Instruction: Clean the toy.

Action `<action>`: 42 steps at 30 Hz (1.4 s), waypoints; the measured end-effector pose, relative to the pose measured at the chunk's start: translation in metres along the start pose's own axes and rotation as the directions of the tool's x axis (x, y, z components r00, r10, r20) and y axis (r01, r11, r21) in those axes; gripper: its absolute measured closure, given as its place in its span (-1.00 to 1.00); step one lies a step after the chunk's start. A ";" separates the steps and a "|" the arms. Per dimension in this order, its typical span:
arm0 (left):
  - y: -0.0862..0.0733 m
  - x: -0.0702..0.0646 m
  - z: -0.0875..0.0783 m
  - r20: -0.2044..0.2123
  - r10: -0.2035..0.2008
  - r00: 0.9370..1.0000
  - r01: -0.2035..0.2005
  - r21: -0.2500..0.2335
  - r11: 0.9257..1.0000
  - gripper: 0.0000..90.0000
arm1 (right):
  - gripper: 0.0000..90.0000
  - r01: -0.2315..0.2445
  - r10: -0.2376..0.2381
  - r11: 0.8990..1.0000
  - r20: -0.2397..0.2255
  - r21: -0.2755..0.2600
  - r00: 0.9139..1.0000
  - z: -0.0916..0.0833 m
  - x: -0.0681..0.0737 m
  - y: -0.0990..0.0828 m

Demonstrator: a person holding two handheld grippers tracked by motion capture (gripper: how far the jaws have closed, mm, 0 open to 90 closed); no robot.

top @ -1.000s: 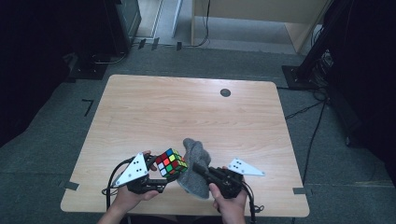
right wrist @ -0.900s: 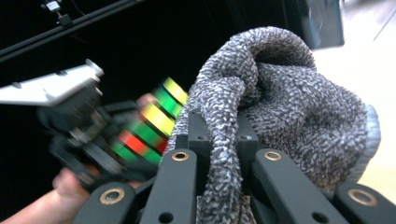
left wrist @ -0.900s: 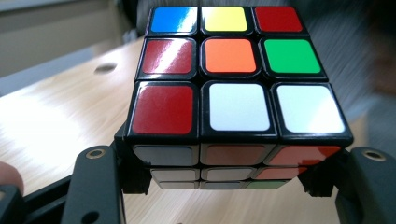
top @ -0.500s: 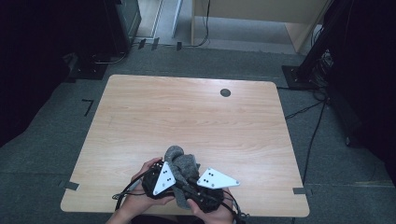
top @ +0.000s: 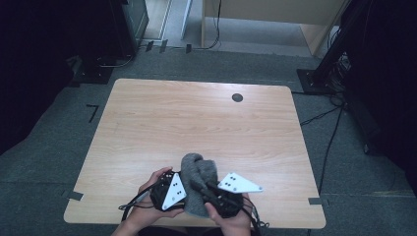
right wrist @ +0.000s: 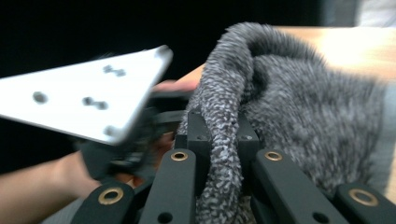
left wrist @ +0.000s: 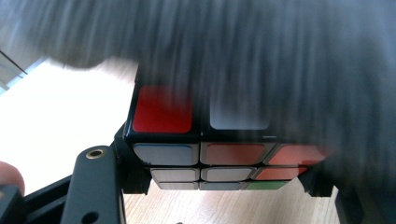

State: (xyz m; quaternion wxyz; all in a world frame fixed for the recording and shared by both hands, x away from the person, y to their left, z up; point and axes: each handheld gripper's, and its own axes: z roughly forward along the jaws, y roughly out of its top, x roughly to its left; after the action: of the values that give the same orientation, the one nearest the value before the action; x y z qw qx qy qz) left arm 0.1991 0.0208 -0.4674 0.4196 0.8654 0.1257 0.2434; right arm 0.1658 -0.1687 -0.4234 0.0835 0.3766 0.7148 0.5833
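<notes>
My left gripper (left wrist: 210, 186) is shut on a colour puzzle cube (left wrist: 210, 154), with one black jaw on each side of it. A fuzzy grey cloth (left wrist: 280, 56) lies blurred over the cube's top and right side. My right gripper (right wrist: 219, 140) is shut on a fold of that cloth (right wrist: 303, 116), which bulges out beyond the jaws. In the high view both grippers meet at the near edge of the table (top: 196, 113). There the cloth (top: 196, 172) covers the cube between the left gripper (top: 178, 189) and the right gripper (top: 195, 183).
The left gripper's grey plate (right wrist: 84, 98) and a hand (right wrist: 37, 191) sit close to the left of the right jaws. A dark round hole (top: 237, 97) marks the far part of the table. Cables (top: 324, 115) and stands (top: 314, 78) lie on the floor at right.
The two grippers have come together at the table's near edge. The cloth has moved left onto the cube, which showed its colours in the high view one second ago and is now covered.
</notes>
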 end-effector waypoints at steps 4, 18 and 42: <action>0.000 0.005 -0.006 -0.010 -0.015 1.000 0.015 -0.032 0.999 -0.23 | 0.85 -0.015 0.016 0.999 0.046 -0.031 0.999 -0.006 -0.007 0.003; 0.000 0.008 -0.009 0.011 -0.045 0.999 0.045 -0.053 0.998 -0.24 | 0.85 0.031 -0.029 0.999 0.058 -0.032 0.998 -0.005 -0.001 0.003; -0.013 0.031 -0.007 -0.019 -0.166 0.986 0.166 -0.029 0.986 -0.24 | -0.16 -0.071 0.091 0.994 0.265 -0.085 0.960 -0.020 -0.048 0.005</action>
State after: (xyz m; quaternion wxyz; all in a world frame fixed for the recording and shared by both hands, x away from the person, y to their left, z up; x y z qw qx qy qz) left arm 0.2212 0.0468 -0.4642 0.4489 0.8435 0.1984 0.2185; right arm 0.1901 -0.2145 -0.4281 0.1695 0.4778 0.6587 0.5560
